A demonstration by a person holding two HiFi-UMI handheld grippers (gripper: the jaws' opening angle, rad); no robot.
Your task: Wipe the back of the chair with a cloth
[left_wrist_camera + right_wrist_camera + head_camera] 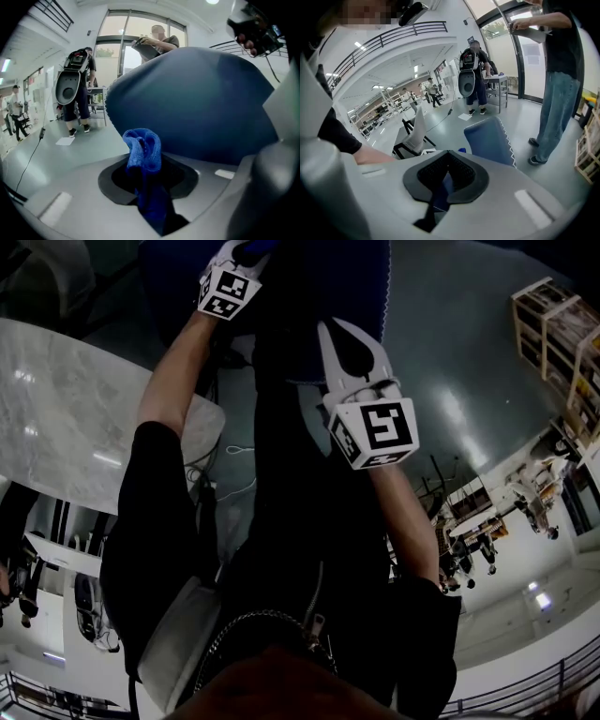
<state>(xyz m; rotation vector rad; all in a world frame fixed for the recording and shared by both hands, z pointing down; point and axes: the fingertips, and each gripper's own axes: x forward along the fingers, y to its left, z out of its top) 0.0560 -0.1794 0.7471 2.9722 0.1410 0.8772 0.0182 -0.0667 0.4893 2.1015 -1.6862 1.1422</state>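
Left tongs & right tongs: light grey plastic shells, black inserts, b/w square-marker cube on each. Me: black short-sleeve top, silver zip.

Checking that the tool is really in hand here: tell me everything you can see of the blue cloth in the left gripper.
The blue cloth is a bright blue rag with a ribbed, knitted-looking weave, bunched into a folded loop. The left gripper is shut on its lower part, so the crumpled top stands up past the dark pads and the rest runs down, shadowed, into the slot. It sits just in front of the dark blue chair back; contact with it cannot be told.
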